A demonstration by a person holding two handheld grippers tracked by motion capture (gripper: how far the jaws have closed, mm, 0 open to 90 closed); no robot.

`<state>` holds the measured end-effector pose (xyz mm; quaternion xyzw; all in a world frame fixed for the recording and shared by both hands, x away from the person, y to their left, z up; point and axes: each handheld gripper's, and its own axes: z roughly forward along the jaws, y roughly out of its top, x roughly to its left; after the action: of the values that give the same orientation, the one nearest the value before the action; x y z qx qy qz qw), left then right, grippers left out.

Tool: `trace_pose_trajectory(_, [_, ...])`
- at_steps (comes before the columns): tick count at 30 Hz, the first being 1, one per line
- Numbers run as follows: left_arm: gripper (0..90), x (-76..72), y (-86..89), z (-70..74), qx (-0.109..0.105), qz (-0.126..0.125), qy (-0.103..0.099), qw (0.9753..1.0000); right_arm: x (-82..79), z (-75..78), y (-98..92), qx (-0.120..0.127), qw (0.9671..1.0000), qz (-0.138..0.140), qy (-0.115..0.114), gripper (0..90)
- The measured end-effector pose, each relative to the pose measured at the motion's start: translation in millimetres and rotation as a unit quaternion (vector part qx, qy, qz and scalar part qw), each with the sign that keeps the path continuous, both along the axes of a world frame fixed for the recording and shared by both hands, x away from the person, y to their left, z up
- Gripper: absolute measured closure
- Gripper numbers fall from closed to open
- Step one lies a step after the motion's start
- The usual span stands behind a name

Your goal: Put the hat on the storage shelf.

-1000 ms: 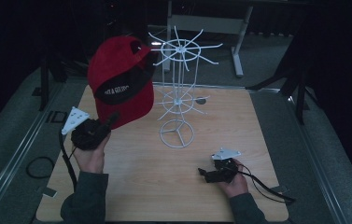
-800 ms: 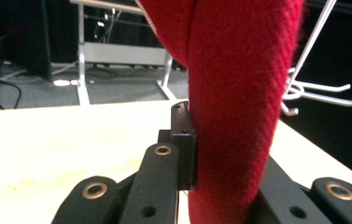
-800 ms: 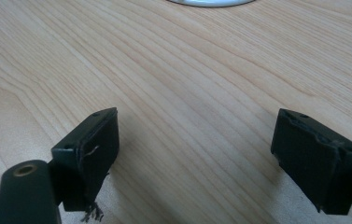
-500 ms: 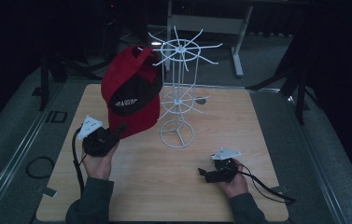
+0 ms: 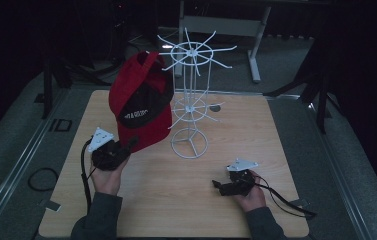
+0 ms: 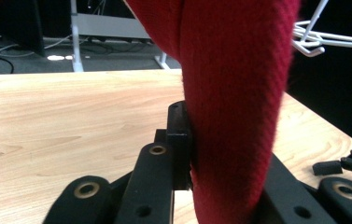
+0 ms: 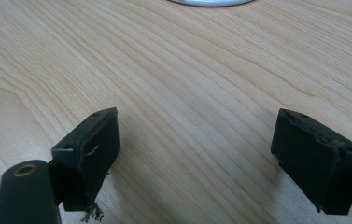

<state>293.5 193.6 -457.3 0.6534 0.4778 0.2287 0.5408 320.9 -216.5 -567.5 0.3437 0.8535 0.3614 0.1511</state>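
The left gripper (image 5: 126, 146) is pinching the brim of the red cap (image 5: 143, 107) between its fingers (image 6: 179, 140), holding it up over the table (image 5: 256, 130) at about nine o'clock from the wire rack (image 5: 191, 95). The cap's long axis is running upward toward one o'clock, its crown leaning against the rack's upper ring. The right gripper (image 5: 217, 186) is resting low on the table at five o'clock from the rack, fingers (image 7: 94, 154) spread wide with nothing between them, pointing toward nine o'clock.

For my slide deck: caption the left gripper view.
Left gripper clamps a red cap's fabric above the wooden table.
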Motion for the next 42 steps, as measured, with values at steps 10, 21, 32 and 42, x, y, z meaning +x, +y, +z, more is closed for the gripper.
trace_pose_trajectory(10, [60.5, -1.7, 1.1, -3.9, -0.003, -0.007, 0.006, 1.0000, 0.0, 0.1, 0.0, 0.000, 1.0000, 0.000, 0.000, 15.1])
trace_pose_trajectory(21, [47.3, -4.7, 5.5, -18.0, 0.008, 0.004, 0.020, 0.9998, 0.1, 0.0, -0.1, 0.000, 1.0000, 0.001, 0.000, 15.0])
trace_pose_trajectory(32, [41.6, -10.6, 9.3, -38.2, 0.023, 0.012, 0.033, 0.9991, 0.1, 0.0, -0.2, -0.001, 1.0000, 0.001, -0.001, 15.1])
trace_pose_trajectory(42, [41.7, -5.1, 12.2, -68.8, 0.077, 0.033, 0.054, 0.9950, -0.1, 0.0, -0.1, -0.001, 1.0000, 0.002, 0.000, 15.0])
